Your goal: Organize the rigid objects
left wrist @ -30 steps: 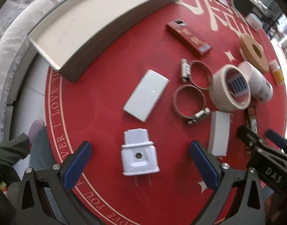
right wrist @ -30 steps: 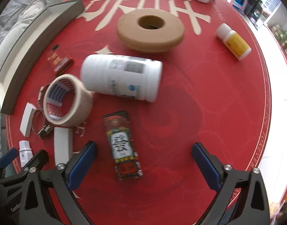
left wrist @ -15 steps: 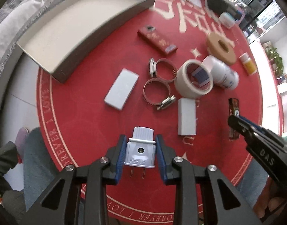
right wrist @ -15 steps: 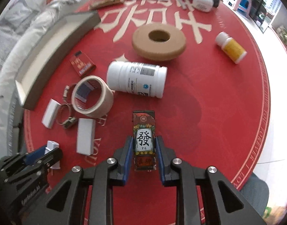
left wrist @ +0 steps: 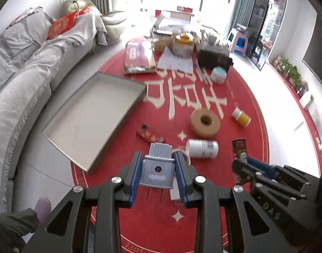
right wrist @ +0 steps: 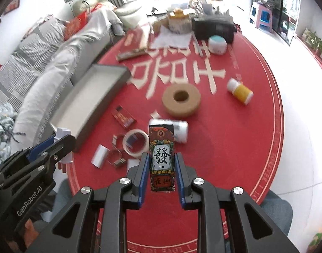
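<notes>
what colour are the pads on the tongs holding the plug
Blue pads on black tongs, gripping the pale grey-white plug. Clearest in the left wrist view.

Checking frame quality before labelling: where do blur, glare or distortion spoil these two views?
Left wrist view: windows blown out white, far clutter smeared, tray edges bowed by the fisheye, held plug sharp. Right wrist view: tray and white bottle motion-blurred, held card box crisp.
</notes>
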The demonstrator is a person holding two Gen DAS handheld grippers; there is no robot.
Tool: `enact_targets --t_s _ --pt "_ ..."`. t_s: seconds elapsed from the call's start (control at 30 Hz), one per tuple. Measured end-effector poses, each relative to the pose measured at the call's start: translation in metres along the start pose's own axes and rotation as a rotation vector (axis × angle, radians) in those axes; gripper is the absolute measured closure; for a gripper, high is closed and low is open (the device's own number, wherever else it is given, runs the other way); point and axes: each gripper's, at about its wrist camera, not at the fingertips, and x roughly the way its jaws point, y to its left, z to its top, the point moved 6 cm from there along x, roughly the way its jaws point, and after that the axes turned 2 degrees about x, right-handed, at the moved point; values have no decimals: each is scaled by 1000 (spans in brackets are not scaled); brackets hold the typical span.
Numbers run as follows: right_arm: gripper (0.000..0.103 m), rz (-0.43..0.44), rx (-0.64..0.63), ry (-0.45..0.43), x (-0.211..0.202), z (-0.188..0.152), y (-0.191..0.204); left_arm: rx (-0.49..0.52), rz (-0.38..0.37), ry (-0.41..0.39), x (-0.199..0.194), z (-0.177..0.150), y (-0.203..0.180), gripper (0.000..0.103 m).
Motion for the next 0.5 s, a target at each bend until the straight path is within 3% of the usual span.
enact_targets --t_s 0.2,0.4,0.5 --pt "78 69 -32 -39 -15 34 37 -58 26 -35 -19 30 25 70" --pt "78 128 -79 -67 -18 71 75 -133 97 -97 -29 65 71 70" --pt "78 142 -103 -70 -12 87 92 -156 169 -110 -22 78 98 70"
